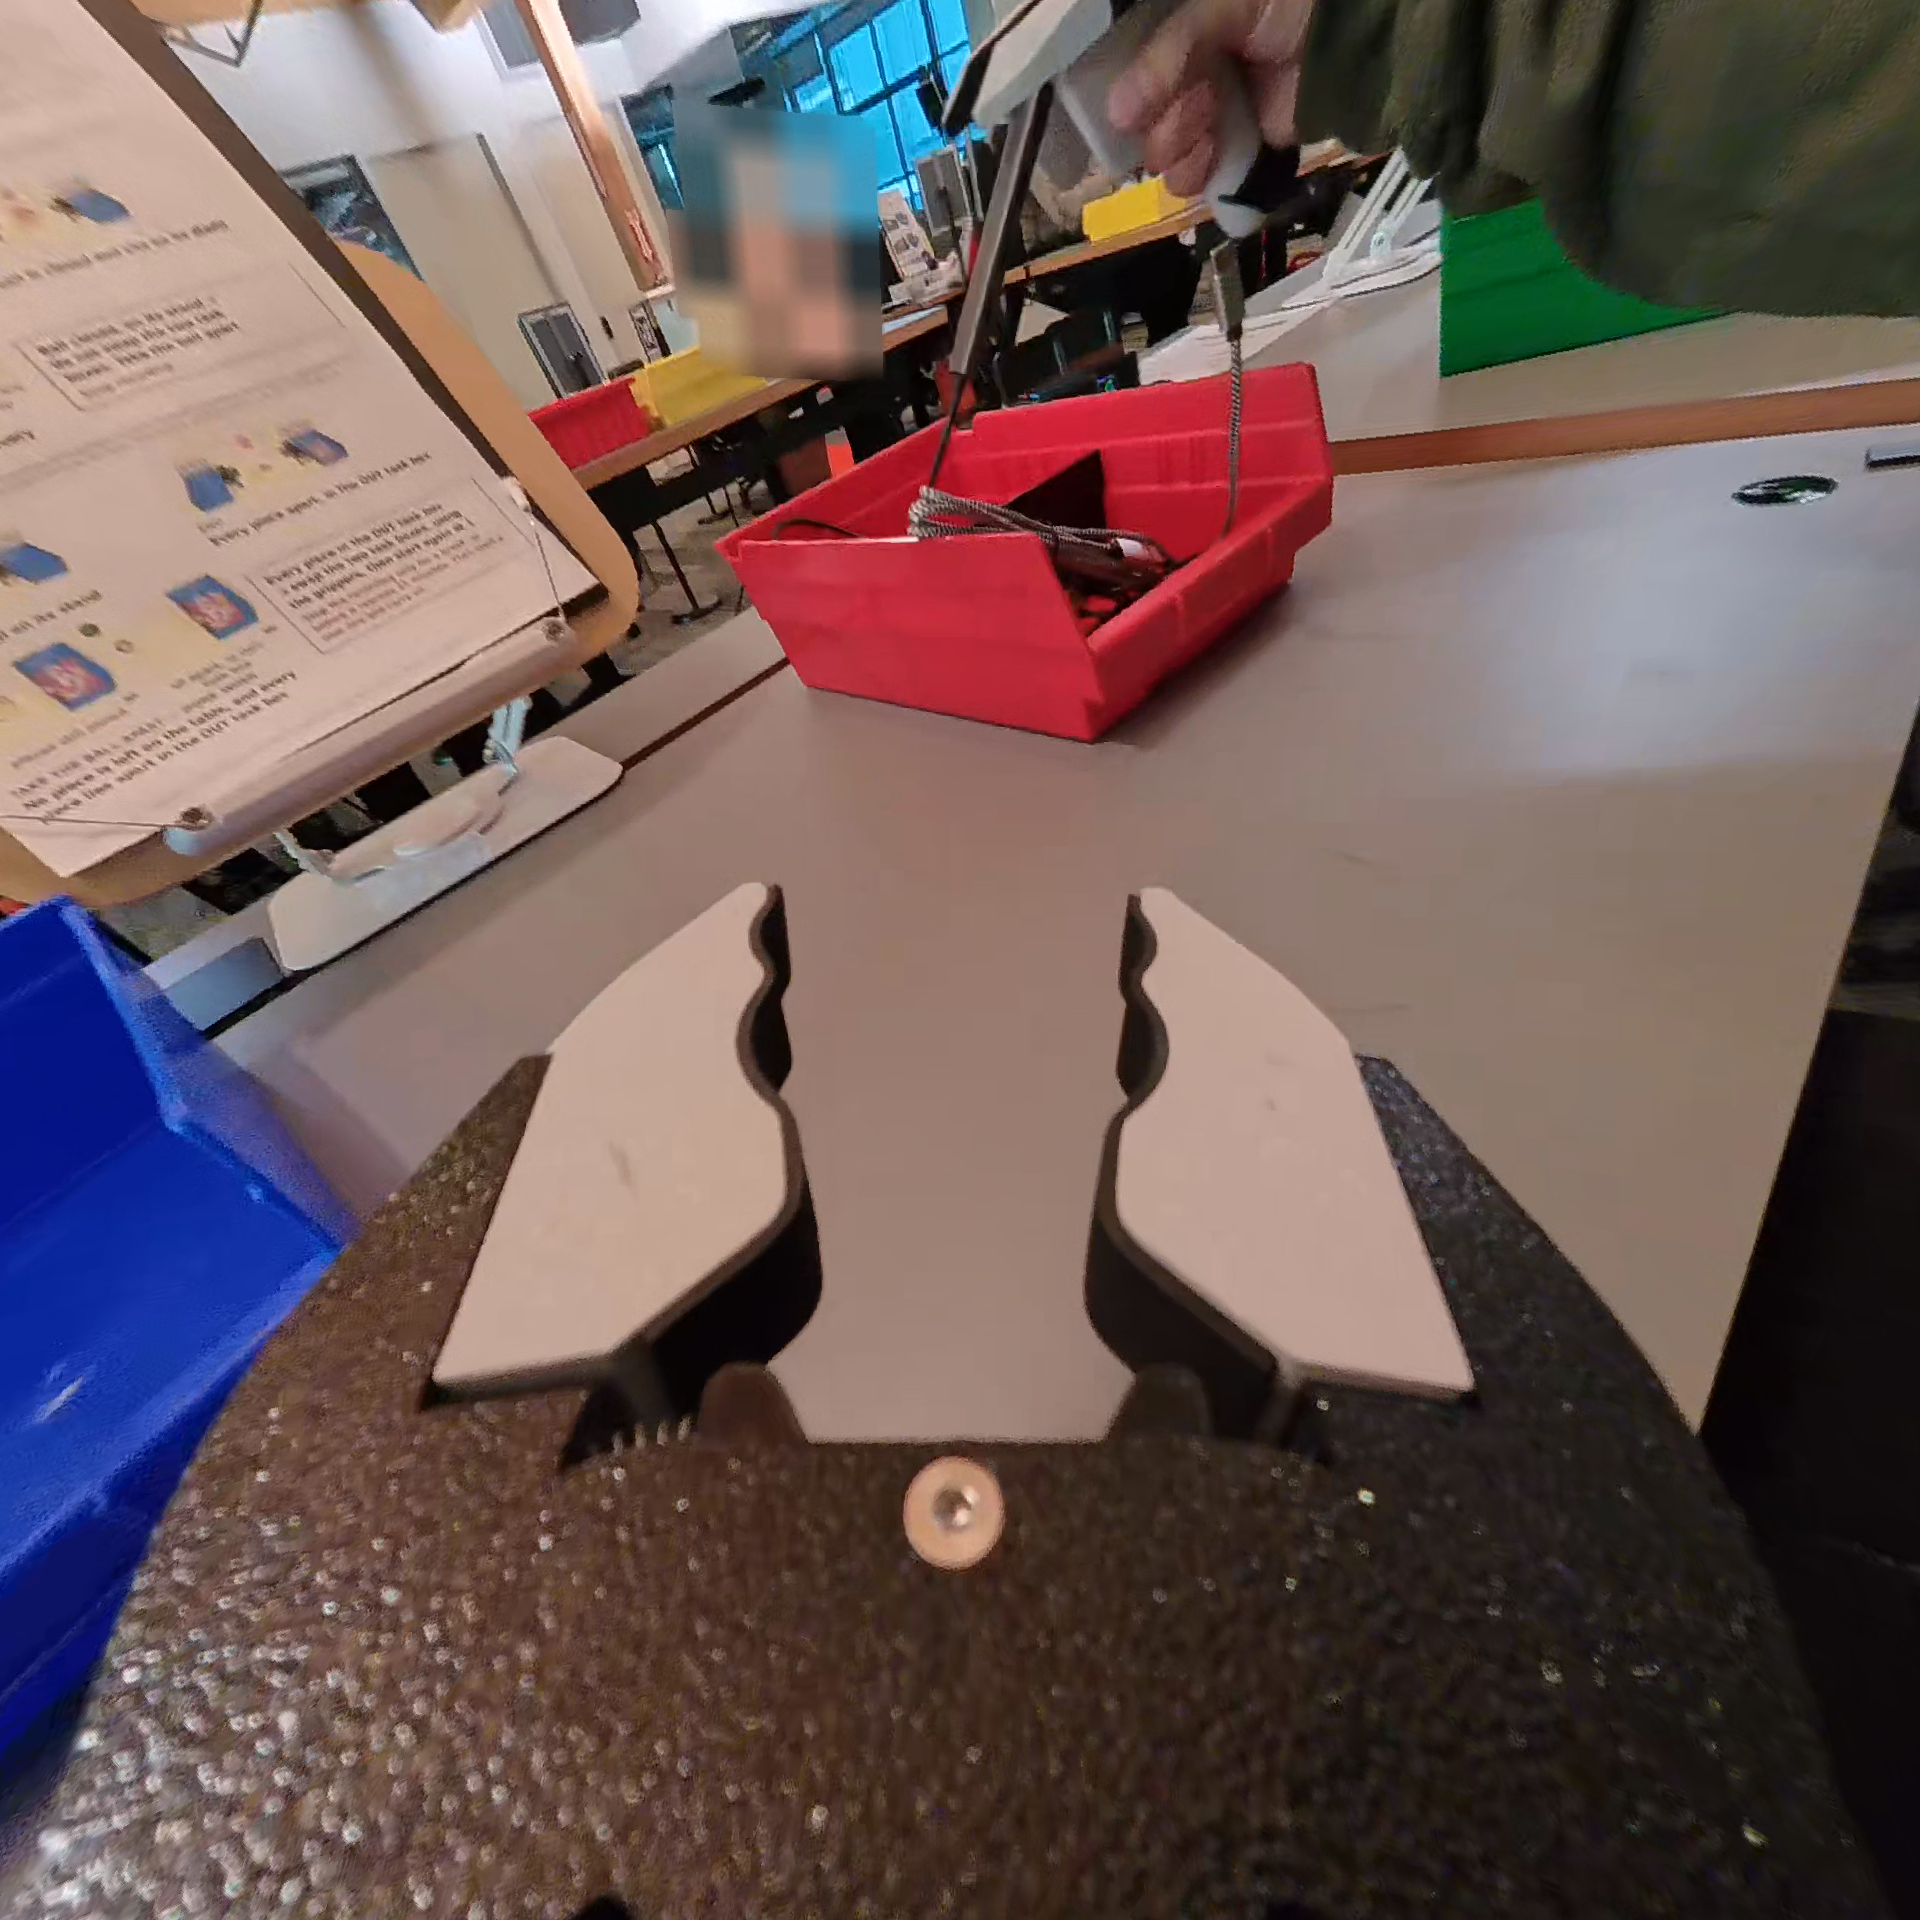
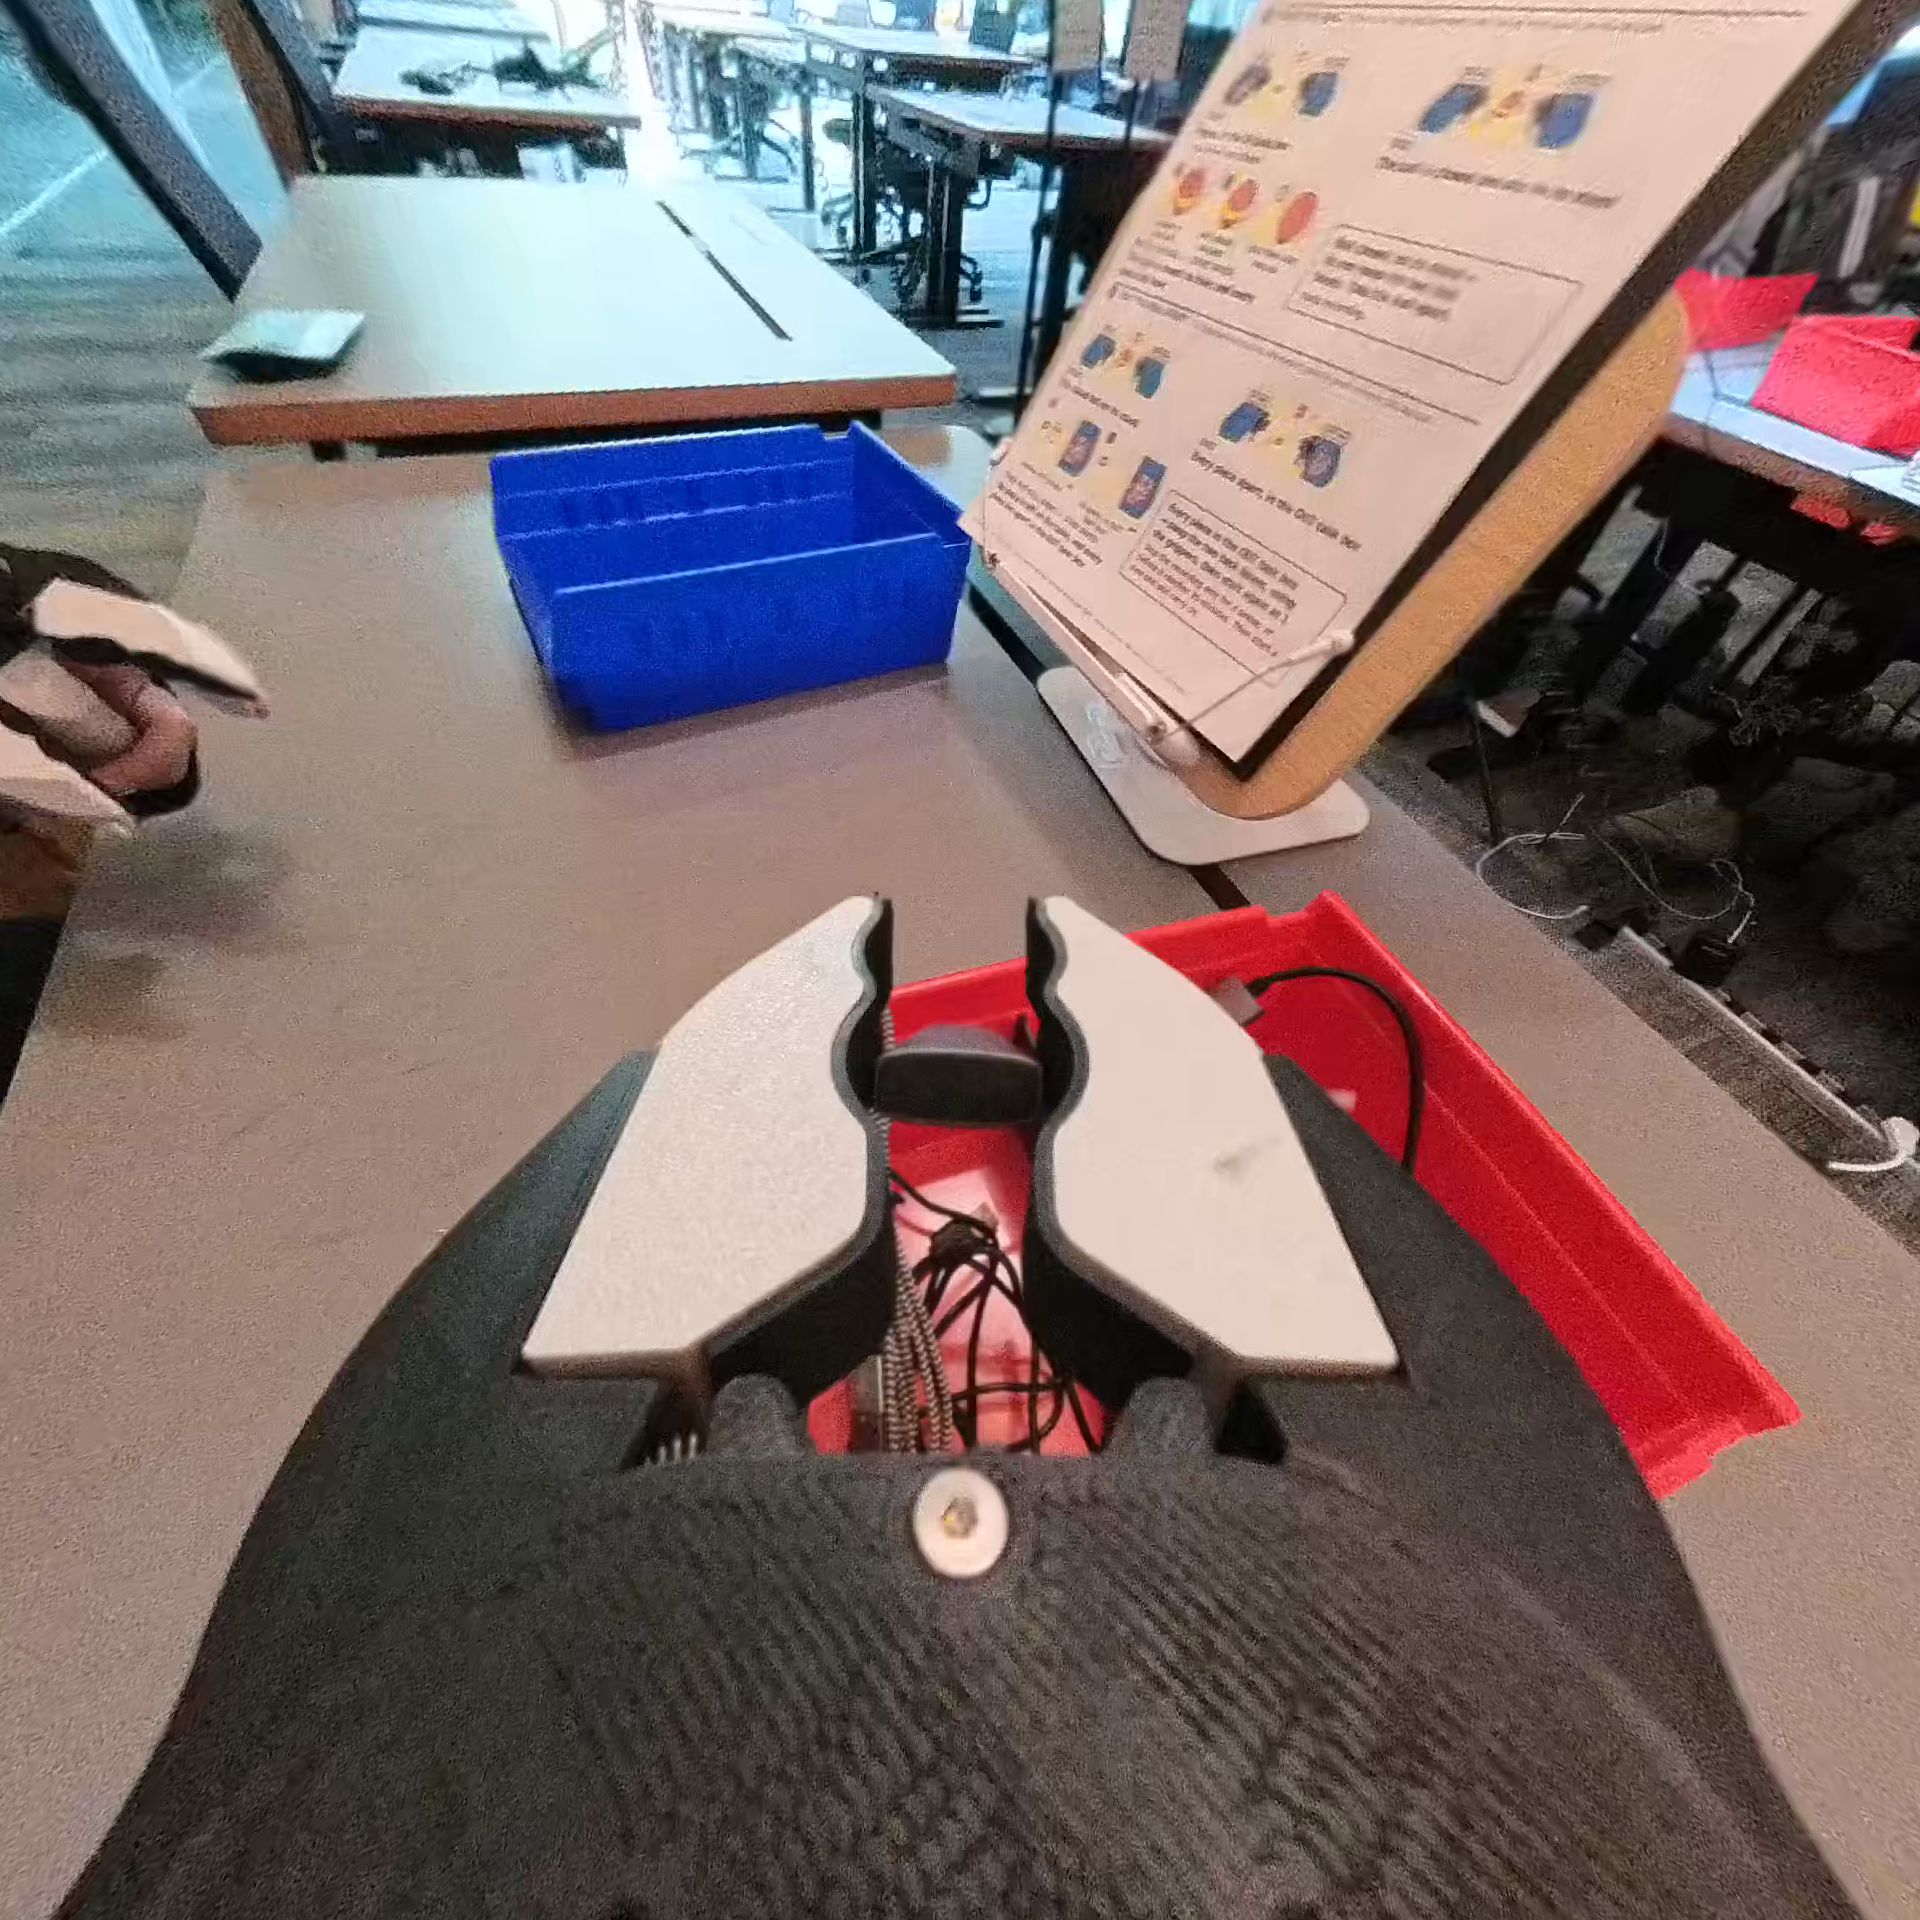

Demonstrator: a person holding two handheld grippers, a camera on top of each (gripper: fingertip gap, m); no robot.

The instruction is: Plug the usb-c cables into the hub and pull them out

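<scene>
Grey table (image 2: pixel 416 935): red bin (image 2: pixel 1558 1247), blue bin (image 2: pixel 727 613)

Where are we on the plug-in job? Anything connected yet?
Early: nothing looks plugged in. In hand: the right gripper is shut on a cable connector, its braided cable hanging into the red bin, where other cables lie loose. The left gripper is open over the table. Left: all plugging and unplugging; no clear hub is visible.

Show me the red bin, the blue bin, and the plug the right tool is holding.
red bin (image 1: pixel 966 623), left wrist view, on its near outer wall.
blue bin (image 2: pixel 748 623), right wrist view, on its front wall.
plug (image 2: pixel 956 1081), right wrist view, on its dark housing between the right tool's fingers.
</scene>
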